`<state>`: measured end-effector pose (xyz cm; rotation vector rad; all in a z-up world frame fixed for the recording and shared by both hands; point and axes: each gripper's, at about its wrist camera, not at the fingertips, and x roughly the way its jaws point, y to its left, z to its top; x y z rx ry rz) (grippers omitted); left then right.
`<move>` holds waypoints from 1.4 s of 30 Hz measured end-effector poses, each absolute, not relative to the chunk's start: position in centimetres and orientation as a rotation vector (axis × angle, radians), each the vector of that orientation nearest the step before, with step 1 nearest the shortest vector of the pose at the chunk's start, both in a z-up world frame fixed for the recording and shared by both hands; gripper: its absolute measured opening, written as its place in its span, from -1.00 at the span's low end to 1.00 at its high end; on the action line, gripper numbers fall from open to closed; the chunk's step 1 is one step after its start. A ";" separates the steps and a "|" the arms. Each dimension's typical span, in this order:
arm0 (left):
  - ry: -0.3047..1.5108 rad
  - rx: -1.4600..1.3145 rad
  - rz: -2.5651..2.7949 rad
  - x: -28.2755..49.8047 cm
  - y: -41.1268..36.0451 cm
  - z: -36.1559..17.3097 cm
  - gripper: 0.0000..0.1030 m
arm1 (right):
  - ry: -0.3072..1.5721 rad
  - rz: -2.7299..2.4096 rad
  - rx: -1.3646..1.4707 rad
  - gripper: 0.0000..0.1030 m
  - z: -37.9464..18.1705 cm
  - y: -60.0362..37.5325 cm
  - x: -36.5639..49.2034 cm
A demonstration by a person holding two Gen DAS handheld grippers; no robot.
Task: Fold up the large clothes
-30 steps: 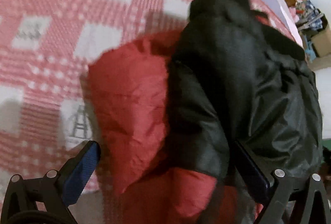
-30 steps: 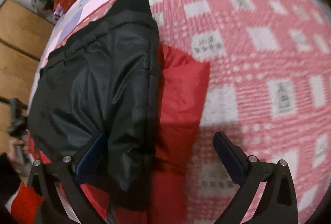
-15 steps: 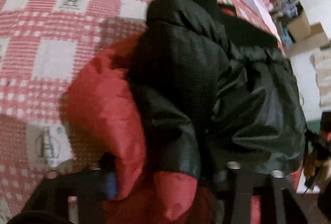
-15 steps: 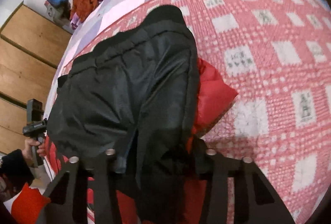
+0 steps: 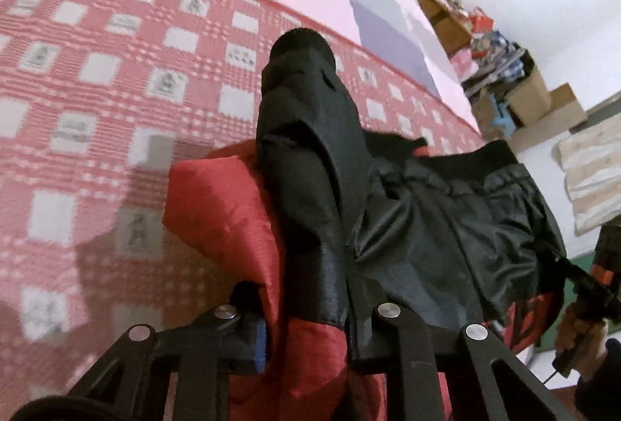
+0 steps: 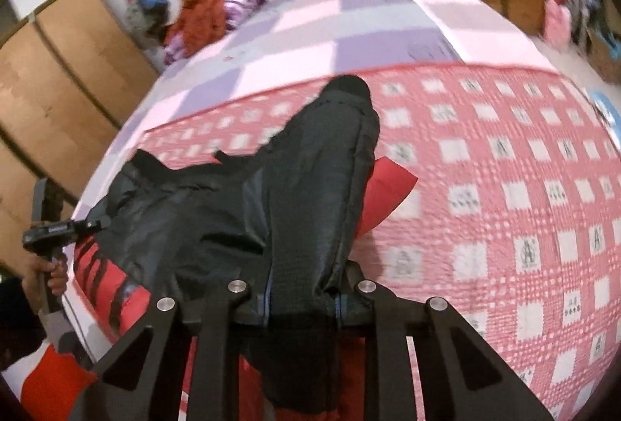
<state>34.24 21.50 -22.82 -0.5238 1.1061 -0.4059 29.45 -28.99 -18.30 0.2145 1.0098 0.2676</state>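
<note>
From the left wrist, we see our left claw [image 5: 306, 327] clenched on a bunched near edge of the jacket [image 5: 446, 227], red lining and black shell pinched together. The jacket lies on the bed's red checked blanket [image 5: 97, 110], its black sleeve [image 5: 306, 133] stretching away toward a dark cuff. The shell looks slick, so we judge the outer layer could slide out of the pinch and leave us holding only lining, skewing the fold.

From the right wrist, our right claw [image 6: 300, 300] grips the black shell at the near end of the same sleeve [image 6: 322, 188], with a red corner [image 6: 382, 188] poking out beside it. Our worry here is uneven lifting: if one claw rises faster, the puffy layers may twist, or the sleeve may flop off the body and undo the fold.
</note>
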 end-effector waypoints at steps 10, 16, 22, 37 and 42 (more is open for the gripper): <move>1.057 -0.493 -0.272 26.3 31.8 -19.5 -0.56 | 0.957 0.415 0.205 -0.56 -15.4 -17.2 24.0; 1.234 -0.485 -0.071 24.9 35.7 -31.0 -0.13 | 1.231 0.279 0.296 -0.27 -27.9 -14.5 23.4; 1.142 -0.512 0.004 24.8 36.0 -33.9 0.56 | 1.257 0.255 0.281 -0.07 -29.8 -14.7 23.7; 1.008 -0.498 0.068 20.1 40.0 -25.1 0.69 | 1.108 0.119 0.064 0.12 -21.5 -15.6 22.0; 1.030 -0.430 -0.131 23.6 30.5 -25.5 0.69 | 1.106 0.344 -0.036 0.14 -23.1 -7.1 23.6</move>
